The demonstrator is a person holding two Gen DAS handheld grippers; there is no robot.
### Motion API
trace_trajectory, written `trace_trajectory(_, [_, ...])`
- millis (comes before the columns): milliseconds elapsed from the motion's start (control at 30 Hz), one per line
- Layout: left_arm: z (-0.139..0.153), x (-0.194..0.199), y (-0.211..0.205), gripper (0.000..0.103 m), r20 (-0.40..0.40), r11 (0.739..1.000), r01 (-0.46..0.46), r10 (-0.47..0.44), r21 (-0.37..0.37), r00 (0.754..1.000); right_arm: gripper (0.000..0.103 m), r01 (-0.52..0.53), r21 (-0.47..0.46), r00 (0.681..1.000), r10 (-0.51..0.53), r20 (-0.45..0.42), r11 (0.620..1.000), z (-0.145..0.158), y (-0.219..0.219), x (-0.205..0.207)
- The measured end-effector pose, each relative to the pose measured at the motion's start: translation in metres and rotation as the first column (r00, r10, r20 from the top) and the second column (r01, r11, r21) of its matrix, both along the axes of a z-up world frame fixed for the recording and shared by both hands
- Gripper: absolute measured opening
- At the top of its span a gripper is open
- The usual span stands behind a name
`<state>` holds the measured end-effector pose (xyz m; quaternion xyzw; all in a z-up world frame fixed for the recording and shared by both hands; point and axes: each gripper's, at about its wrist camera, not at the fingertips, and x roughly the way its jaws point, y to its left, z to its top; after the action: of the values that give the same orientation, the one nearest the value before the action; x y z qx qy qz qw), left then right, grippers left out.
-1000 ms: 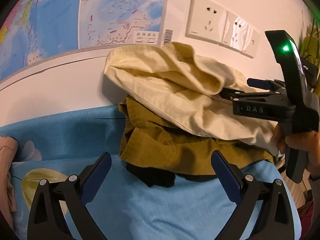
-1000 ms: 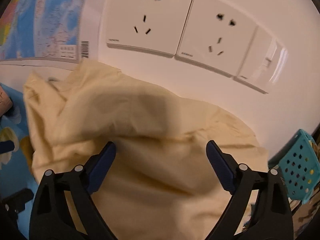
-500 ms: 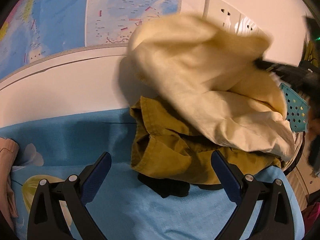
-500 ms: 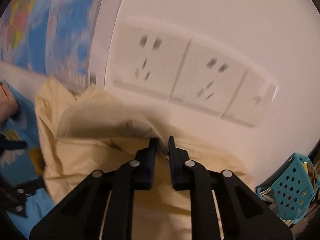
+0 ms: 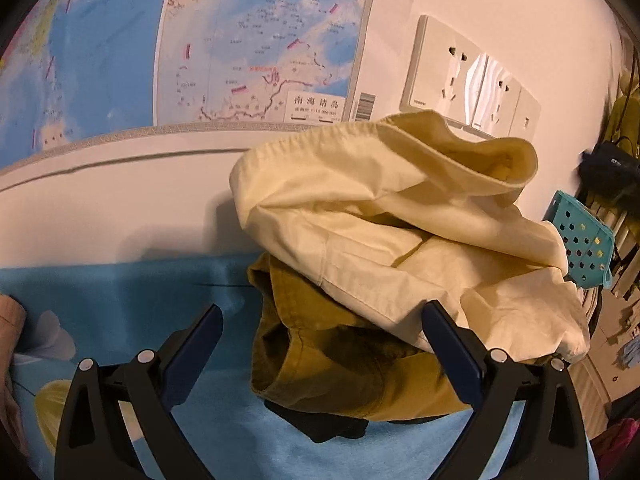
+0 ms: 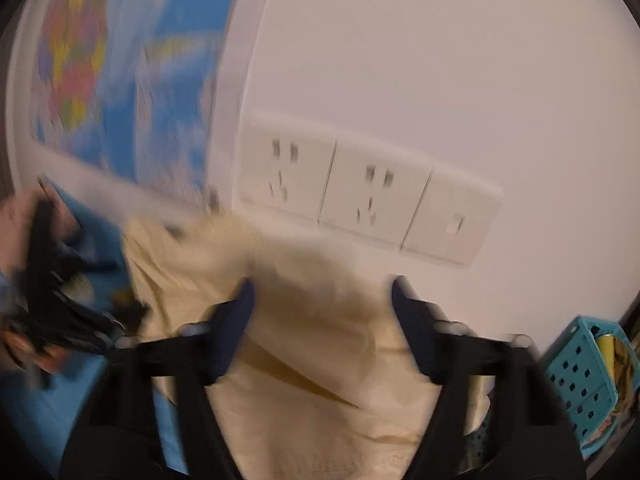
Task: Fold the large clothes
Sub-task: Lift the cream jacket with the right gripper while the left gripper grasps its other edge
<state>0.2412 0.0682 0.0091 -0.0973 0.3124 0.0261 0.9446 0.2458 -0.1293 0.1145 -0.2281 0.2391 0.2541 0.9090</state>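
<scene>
A cream garment [image 5: 400,240] lies crumpled on top of an olive garment [image 5: 332,356], with a black one [image 5: 320,424] under both, on the blue bedsheet [image 5: 120,292] against the wall. My left gripper [image 5: 324,340] is open just in front of the pile, and the olive cloth shows between its fingers without being pinched. My right gripper [image 6: 324,312] hovers above the cream garment [image 6: 304,360]. Its jaws are opening and the pads do not press the cloth. The right wrist view is blurred. It shows the left gripper [image 6: 52,300] at the far left.
The wall behind carries a map [image 5: 200,48] and a row of white sockets [image 5: 460,80]. A teal perforated basket [image 5: 584,244] stands to the right of the pile. A pink cloth [image 5: 10,316] lies at the sheet's left edge.
Half a second ago the right gripper was shut on a fold of the cream garment and lifting it. Now its jaws stand apart and the garment has dropped back onto the pile.
</scene>
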Motion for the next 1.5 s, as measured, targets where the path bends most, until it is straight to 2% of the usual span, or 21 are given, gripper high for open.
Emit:
trace_trajectory(100, [-0.001, -0.010, -0.007, 0.096, -0.007, 1.000, 0.009, -0.008, 0.011, 1.000, 0.071, 0.025, -0.062, 1.000, -0.025, -0.004, 0.998, -0.026, 0.022, 0.022])
trace_trajectory(200, [-0.002, -0.005, -0.002, 0.096, -0.015, 1.000, 0.010, -0.009, 0.006, 1.000, 0.070, 0.054, -0.135, 0.999, -0.053, 0.010, 0.989, -0.038, 0.042, 0.037])
trace_trajectory(233, [-0.002, -0.002, -0.001, 0.096, -0.017, 1.000, 0.006, -0.006, 0.007, 1.000, 0.070, 0.053, -0.117, 0.999, -0.054, -0.005, 0.992, -0.037, 0.043, 0.037])
trace_trajectory(300, [-0.001, 0.003, -0.001, 0.094, -0.015, 1.000, 0.004, -0.004, 0.009, 1.000, 0.071, -0.009, 0.017, 0.998, 0.010, -0.061, 1.000, -0.029, 0.034, 0.024])
trace_trajectory(433, [-0.001, 0.008, 0.001, 0.082, -0.004, 0.999, 0.046, -0.046, 0.005, 0.999, 0.071, -0.101, 0.083, 0.985, 0.112, -0.131, 0.991, -0.036, 0.026, -0.015])
trace_trajectory(500, [0.000, 0.007, 0.003, 0.071, 0.014, 0.998, 0.068, -0.067, -0.012, 0.998, 0.071, -0.169, 0.070, 0.974, 0.178, -0.139, 0.983, -0.047, 0.037, -0.042])
trace_trajectory(567, [0.001, 0.008, 0.001, 0.068, 0.025, 0.997, 0.075, -0.074, -0.011, 0.997, 0.072, -0.243, 0.037, 0.959, 0.246, -0.143, 0.969, -0.060, 0.055, -0.057])
trace_trajectory(600, [0.003, 0.007, 0.000, 0.068, 0.032, 0.997, 0.075, -0.075, -0.002, 0.997, 0.071, -0.244, -0.024, 0.964, 0.240, -0.112, 0.969, -0.069, 0.070, -0.062])
trace_trajectory(633, [0.004, 0.009, -0.002, 0.068, 0.036, 0.997, 0.078, -0.078, 0.001, 0.996, 0.068, -0.216, -0.073, 0.974, 0.210, -0.081, 0.974, -0.076, 0.082, -0.059])
trace_trajectory(667, [0.006, 0.008, 0.000, 0.068, 0.039, 0.997, 0.082, -0.081, -0.005, 0.996, 0.057, -0.194, -0.100, 0.979, 0.186, -0.081, 0.976, -0.084, 0.091, -0.054])
trace_trajectory(733, [0.009, 0.000, 0.002, 0.068, 0.054, 0.996, 0.079, -0.077, -0.031, 0.996, 0.056, -0.138, -0.139, 0.988, 0.127, -0.088, 0.981, -0.097, 0.105, -0.039])
trace_trajectory(767, [0.012, -0.003, 0.005, 0.068, 0.068, 0.997, 0.073, -0.071, -0.032, 0.995, 0.048, -0.139, -0.161, 0.989, 0.129, -0.069, 0.977, -0.103, 0.111, -0.033])
trace_trajectory(800, [0.016, -0.010, 0.006, 0.071, 0.082, 0.997, 0.067, -0.065, -0.024, 0.994, 0.023, -0.143, -0.173, 0.989, 0.136, -0.054, 0.974, -0.104, 0.115, -0.033])
trace_trajectory(867, [0.021, -0.015, 0.011, 0.075, 0.099, 0.998, 0.060, -0.058, -0.015, 0.993, 0.008, -0.134, -0.130, 0.991, 0.134, -0.013, 0.982, -0.085, 0.110, -0.038])
trace_trajectory(900, [0.024, -0.020, 0.017, 0.078, 0.116, 0.999, 0.048, -0.046, -0.010, 0.992, 0.005, -0.118, -0.084, 0.992, 0.121, 0.029, 0.989, -0.067, 0.102, -0.043])
trace_trajectory(967, [0.025, -0.027, 0.025, 0.081, 0.135, 0.999, 0.038, -0.034, -0.026, 0.990, 0.004, -0.084, 0.034, 0.994, 0.081, 0.074, 0.996, -0.029, 0.078, -0.047])
trace_trajectory(1033, [0.028, -0.033, 0.034, 0.082, 0.156, 0.998, 0.029, -0.020, -0.054, 0.987, 0.004, -0.052, 0.164, 0.996, 0.040, 0.078, 0.985, 0.009, 0.049, -0.046])
trace_trajectory(1100, [0.030, -0.037, 0.037, 0.084, 0.179, 0.998, 0.027, -0.015, -0.060, 0.984, 0.003, -0.031, 0.229, 0.997, 0.013, 0.079, 0.973, 0.031, 0.031, -0.044])
trace_trajectory(1167, [0.033, -0.034, 0.029, 0.086, 0.188, 0.999, 0.028, -0.022, -0.030, 0.982, 0.003, -0.010, 0.286, 0.998, -0.010, 0.069, 0.958, 0.049, 0.015, -0.044])
trace_trajectory(1367, [0.036, -0.028, 0.000, 0.088, 0.201, 0.996, 0.083, -0.087, 0.029, 0.976, 0.002, -0.033, 0.264, 0.997, 0.014, 0.072, 0.964, 0.050, 0.025, -0.057])
trace_trajectory(1500, [0.042, -0.026, -0.008, 0.089, 0.213, 0.992, 0.114, -0.123, 0.051, 0.969, 0.002, -0.025, 0.300, 0.992, -0.013, 0.126, 0.954, 0.082, -0.001, -0.075])
